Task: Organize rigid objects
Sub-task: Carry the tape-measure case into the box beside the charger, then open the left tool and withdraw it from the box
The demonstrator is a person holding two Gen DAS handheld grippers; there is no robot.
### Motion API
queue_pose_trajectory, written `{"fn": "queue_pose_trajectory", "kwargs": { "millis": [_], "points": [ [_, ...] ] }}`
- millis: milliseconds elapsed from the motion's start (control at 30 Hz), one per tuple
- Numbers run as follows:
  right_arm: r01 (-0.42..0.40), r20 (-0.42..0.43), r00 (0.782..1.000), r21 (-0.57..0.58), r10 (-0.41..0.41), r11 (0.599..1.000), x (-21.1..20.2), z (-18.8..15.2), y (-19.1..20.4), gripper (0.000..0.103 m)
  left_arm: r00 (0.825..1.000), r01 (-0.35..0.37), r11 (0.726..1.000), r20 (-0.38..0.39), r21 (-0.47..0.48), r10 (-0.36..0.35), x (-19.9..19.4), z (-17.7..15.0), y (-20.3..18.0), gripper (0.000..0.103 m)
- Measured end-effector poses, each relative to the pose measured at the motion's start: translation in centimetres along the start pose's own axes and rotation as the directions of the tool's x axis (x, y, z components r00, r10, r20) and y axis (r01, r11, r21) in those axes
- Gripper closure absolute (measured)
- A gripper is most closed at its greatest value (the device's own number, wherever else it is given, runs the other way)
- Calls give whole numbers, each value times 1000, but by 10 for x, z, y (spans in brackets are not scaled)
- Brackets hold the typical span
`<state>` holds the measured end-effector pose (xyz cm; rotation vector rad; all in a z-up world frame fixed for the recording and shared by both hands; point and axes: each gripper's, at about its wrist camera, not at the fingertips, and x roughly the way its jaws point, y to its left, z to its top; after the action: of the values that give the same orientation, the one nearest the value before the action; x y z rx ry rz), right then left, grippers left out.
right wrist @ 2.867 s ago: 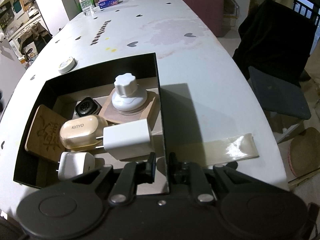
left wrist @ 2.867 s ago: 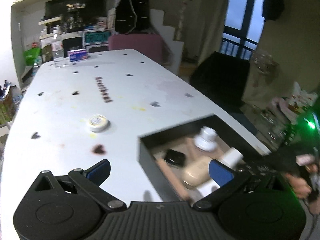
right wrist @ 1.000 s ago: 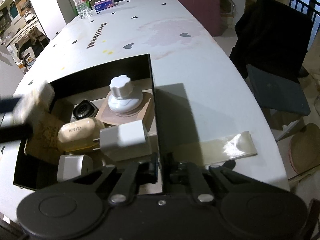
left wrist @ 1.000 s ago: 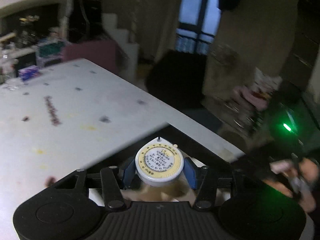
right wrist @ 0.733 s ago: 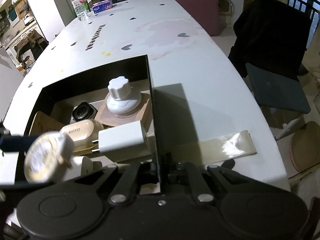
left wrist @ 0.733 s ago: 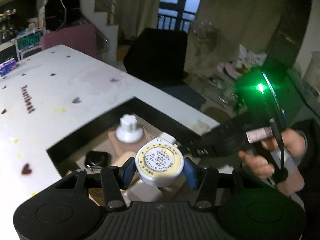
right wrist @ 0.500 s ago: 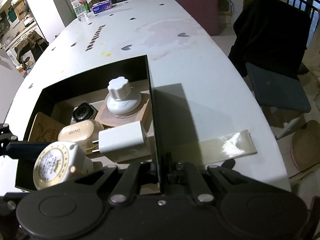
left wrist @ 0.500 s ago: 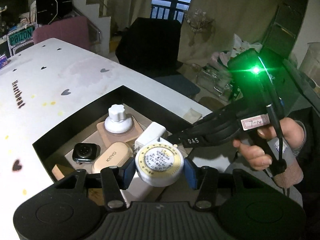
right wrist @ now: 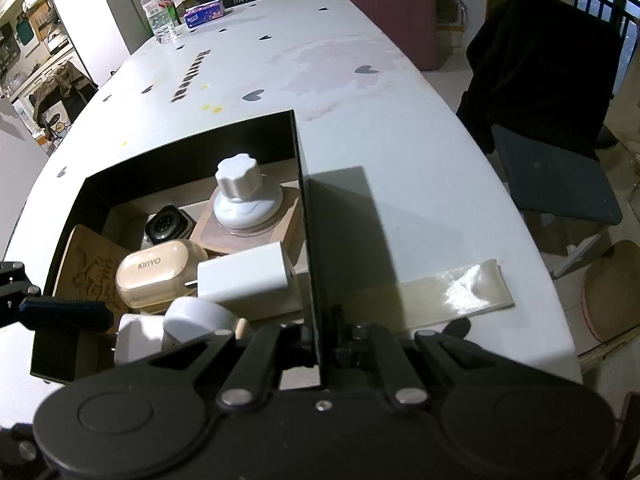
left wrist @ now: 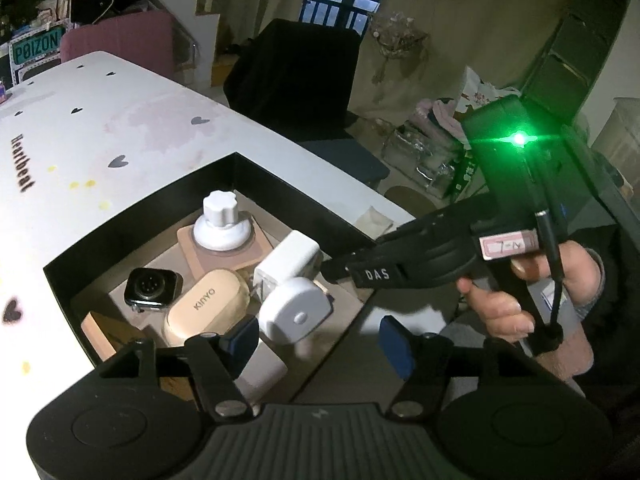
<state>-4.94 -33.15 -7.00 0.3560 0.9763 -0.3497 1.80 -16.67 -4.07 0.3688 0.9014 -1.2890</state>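
In the left wrist view, the left claw (left wrist: pixel 320 340) is spread wide and holds nothing; the round white plastic tape measure (left wrist: pixel 295 310) lies inside the black box (left wrist: pixel 140 216), just off the claw's left pad, against one white cube charger (left wrist: pixel 289 258), one glossy beige earbud case (left wrist: pixel 208 304), one black square watch body (left wrist: pixel 152 286) and one white knobbed suction mount (left wrist: pixel 222 220) on a wooden square. In the right wrist view, the right claw (right wrist: pixel 320 350) is pinched closed on the box's thin near wall (right wrist: pixel 310 248); the tape measure (right wrist: pixel 196 318) rests at the box's near end, on a second white charger (right wrist: pixel 136 338), all on the white heart-printed tabletop (right wrist: pixel 392 148).
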Motion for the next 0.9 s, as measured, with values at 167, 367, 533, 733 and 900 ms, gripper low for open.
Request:
{"fn": "queue_pose_trajectory", "kwargs": {
  "millis": [167, 367, 533, 733, 900],
  "points": [
    [-1, 0, 1000, 1, 1, 1000, 0, 0, 0, 97, 1000, 2, 1000, -1, -5, -2, -1, -1, -1, 36],
    [-1, 0, 1000, 1, 1, 1000, 0, 0, 0, 97, 1000, -1, 1000, -3, -4, 1, 0, 1, -3, 36],
    [-1, 0, 1000, 1, 1, 1000, 0, 0, 0, 97, 1000, 19, 1000, 1, -2, -19, 11, 6, -3, 30],
    [-2, 0, 1000, 1, 2, 1000, 0, 0, 0, 97, 999, 45, 999, -3, -3, -45, 33, 10, -3, 29],
    [-2, 0, 1000, 2, 2, 1000, 0, 0, 0, 96, 999, 48, 999, -14, 1, -48, 43, 10, -4, 28]
  ]
}}
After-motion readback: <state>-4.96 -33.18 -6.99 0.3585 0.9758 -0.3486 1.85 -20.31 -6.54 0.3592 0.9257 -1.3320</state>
